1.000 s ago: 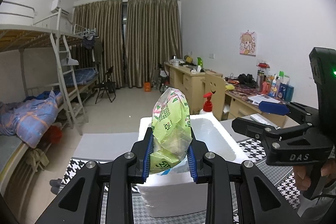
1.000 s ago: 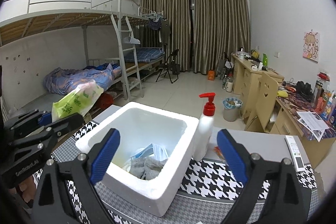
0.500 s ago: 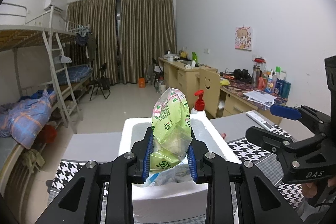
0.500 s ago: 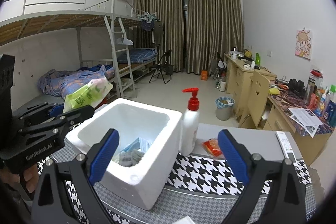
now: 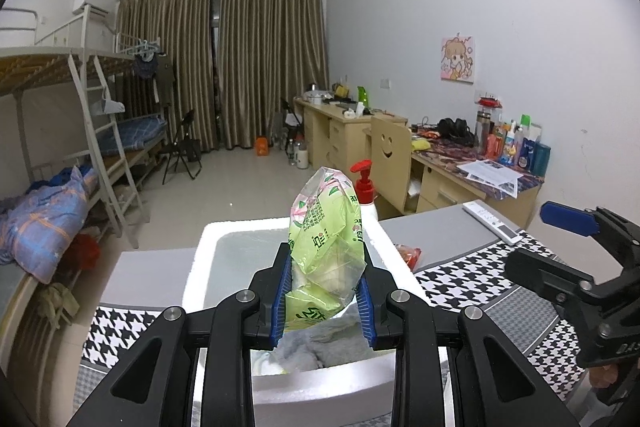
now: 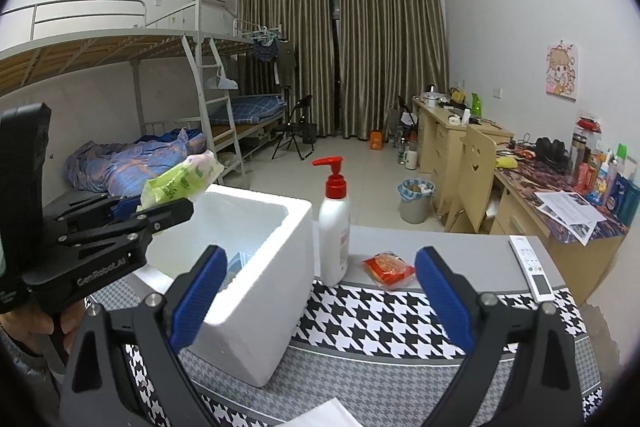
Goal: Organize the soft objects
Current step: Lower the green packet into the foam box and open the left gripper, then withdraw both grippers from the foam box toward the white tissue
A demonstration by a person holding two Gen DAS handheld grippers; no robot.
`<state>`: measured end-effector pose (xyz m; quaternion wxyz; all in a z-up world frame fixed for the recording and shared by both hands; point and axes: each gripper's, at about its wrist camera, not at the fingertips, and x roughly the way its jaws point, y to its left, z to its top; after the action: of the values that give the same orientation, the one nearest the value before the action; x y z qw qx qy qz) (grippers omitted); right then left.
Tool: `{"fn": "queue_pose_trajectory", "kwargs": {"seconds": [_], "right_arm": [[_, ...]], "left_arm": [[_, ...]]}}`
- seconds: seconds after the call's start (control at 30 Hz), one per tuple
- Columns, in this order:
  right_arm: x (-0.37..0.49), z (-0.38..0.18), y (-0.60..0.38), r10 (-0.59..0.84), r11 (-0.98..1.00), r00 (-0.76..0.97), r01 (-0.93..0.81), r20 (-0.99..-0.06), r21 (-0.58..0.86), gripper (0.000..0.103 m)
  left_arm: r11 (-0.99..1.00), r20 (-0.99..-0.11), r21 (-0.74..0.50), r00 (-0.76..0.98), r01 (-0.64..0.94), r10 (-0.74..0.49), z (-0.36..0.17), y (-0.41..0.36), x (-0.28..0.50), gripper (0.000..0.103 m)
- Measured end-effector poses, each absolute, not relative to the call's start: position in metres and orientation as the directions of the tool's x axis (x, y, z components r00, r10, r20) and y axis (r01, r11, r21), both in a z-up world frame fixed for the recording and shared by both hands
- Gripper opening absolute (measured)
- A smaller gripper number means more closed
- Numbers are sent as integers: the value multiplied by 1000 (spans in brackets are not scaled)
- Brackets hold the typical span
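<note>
My left gripper (image 5: pixel 323 297) is shut on a green plastic tissue pack (image 5: pixel 326 247) and holds it upright over the open white foam box (image 5: pixel 200 259). Grey cloth (image 5: pixel 320 345) lies inside the box. In the right wrist view the left gripper (image 6: pixel 160 205) with the green pack (image 6: pixel 180 183) hangs over the box's (image 6: pixel 264 291) left rim. My right gripper (image 6: pixel 320 301) is open and empty, right of the box, above the houndstooth cloth (image 6: pixel 380 315). A red snack packet (image 6: pixel 388 269) lies on the table behind it.
A white pump bottle with a red head (image 6: pixel 334 231) stands right of the box. A white remote (image 6: pixel 532 265) lies at the table's right edge. A white sheet (image 6: pixel 320 417) lies at the front. Bunk beds stand left, desks and a chair right.
My left gripper has moved forward with the green pack, from short of the box to over its opening. My right gripper has shifted right, away from the box, toward the bottle and red packet.
</note>
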<state>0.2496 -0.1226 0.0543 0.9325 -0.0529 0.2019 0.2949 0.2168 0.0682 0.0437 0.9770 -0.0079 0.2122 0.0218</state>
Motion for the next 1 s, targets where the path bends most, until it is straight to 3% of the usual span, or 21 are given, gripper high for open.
{"fn": "queue_pose_trajectory", "kwargs": {"seconds": [0.23,0.3,0.37,0.5,0.67,0.87,1.0], "right_arm": [[250,53,-135,520,833,754,-552,-402,41,97],[250,52,-138,515,837,757,-546,-401,44,97],[249,51,-140,505,842,761,-538,-406,40,97],[247,49,-144,493,850,767,-525,-411,38,97],[245,47,-150,487,855,772,-517,-409,42,97],[239,50,-155,489,855,777,-518,-397,41,97],[234,52,-154,488,854,782,-520,-389,24,97]], "left_arm": [[999,-433,-4,900,-54,47,42,69,229,32],[998,-440,4,896,-61,56,39,69,233,38],[998,-451,-1,890,-70,62,36,70,237,51],[997,-459,-3,886,-81,70,31,71,237,59],[995,-429,-10,899,-101,87,35,72,228,90],[994,-382,-14,919,-108,95,44,69,211,102],[995,-357,-11,930,-100,90,50,67,197,102]]}}
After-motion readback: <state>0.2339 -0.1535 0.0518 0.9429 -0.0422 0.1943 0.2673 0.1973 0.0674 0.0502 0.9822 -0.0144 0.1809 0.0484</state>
